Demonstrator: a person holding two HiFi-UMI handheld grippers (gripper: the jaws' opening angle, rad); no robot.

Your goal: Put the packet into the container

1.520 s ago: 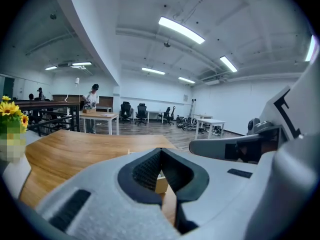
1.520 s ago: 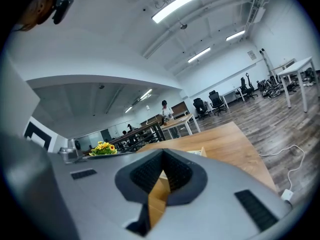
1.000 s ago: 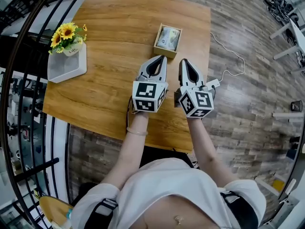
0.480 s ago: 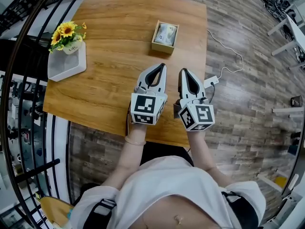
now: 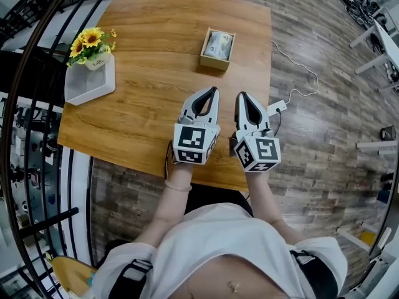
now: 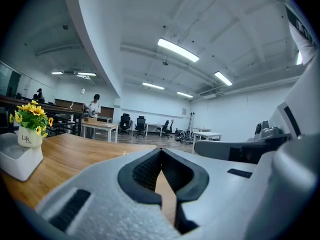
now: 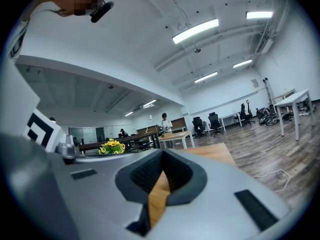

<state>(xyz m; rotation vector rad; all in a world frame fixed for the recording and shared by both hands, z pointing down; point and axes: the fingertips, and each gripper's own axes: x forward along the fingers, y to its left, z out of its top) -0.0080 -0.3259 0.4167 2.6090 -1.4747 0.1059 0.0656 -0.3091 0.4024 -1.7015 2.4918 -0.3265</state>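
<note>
Nearest us, both tools hang over the counter's point(image 5: 149, 104) near edge, side by side and pointing at its far edge. The left tool point(image 5: 214, 91) is pressed together with nothing in it. The right tool point(image 5: 240, 96), toward the near right corner, is pressed together and empty too.

Farther on, toward the far right corner, the box point(image 5: 212, 63) stands well apart from both tools with the packet point(image 5: 218, 43) lying inside it. We judge the task done.

What is left to go wrong is a knock. The box looks light, and a forward sweep of either tool could shove it toward the right edge or tip the packet out. We cannot tell whether the packet sits flush below the rim. A cable point(image 5: 298, 73) trails on the floor beyond the right edge, where a low right tool or a foot could catch it.

Only the head view shows the box and packet. The tool views look level across the counter and miss them. They show what the head view cannot: the pads meeting at the tips, with bare wood in the gap behind. They also show the flowers point(image 5: 91, 41) at the left edge from the side.
</note>
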